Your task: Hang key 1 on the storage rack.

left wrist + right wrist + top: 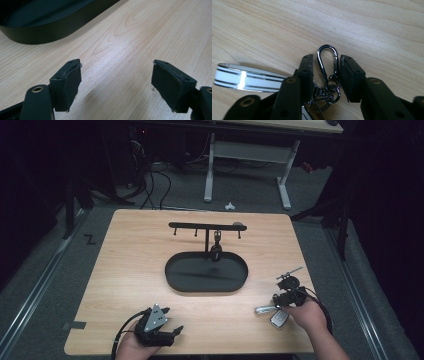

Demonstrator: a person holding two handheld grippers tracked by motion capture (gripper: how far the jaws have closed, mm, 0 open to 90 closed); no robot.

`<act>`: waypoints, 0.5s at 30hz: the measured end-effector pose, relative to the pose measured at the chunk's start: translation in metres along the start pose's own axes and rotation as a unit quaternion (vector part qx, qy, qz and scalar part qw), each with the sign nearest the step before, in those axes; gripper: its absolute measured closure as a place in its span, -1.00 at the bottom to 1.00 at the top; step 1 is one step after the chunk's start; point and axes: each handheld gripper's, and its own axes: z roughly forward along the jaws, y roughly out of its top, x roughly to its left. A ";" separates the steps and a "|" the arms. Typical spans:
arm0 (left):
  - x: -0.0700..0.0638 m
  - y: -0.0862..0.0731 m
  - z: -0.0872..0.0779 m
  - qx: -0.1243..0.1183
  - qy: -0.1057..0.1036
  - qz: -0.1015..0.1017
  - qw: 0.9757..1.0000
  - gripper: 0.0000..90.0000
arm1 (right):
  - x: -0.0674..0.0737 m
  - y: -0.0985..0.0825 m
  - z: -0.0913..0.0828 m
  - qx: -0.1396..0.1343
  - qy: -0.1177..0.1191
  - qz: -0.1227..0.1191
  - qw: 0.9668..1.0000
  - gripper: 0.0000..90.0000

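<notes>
A bunch of keys lies near the table's front right: a silver carabiner clip, small rings, a white tag with silver stripes and a key fob. My right gripper points down at it. Its jaws stand on either side of the clip with narrow gaps, not pressing it. My left gripper rests open over bare wood at the front left, nothing between its pads. A black key rack with hooks stands in an oval black tray; a small item hangs from one hook.
The tray's rim lies just beyond my left gripper. The wooden table ends close to both hands at the front. Behind it are a white desk frame and cables on the floor.
</notes>
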 end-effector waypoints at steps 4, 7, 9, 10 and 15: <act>0.000 0.000 0.000 0.000 0.000 0.000 1.000 -0.46 | 0.001 0.000 0.000 0.002 0.003 -0.001 1.000 0.59; 0.000 0.000 0.001 0.001 -0.001 0.001 1.000 -0.46 | 0.001 0.001 -0.001 -0.003 0.003 0.001 1.000 0.65; -0.001 0.000 0.001 0.003 -0.003 0.003 1.000 -0.46 | 0.002 0.004 -0.001 -0.009 0.008 0.004 1.000 0.72; -0.001 0.000 0.002 0.003 -0.003 0.003 1.000 -0.46 | 0.002 0.006 -0.002 -0.011 0.008 0.004 1.000 0.78; -0.001 0.000 0.001 0.003 -0.002 0.002 1.000 -0.46 | 0.004 0.016 -0.001 -0.011 0.009 0.005 1.000 0.88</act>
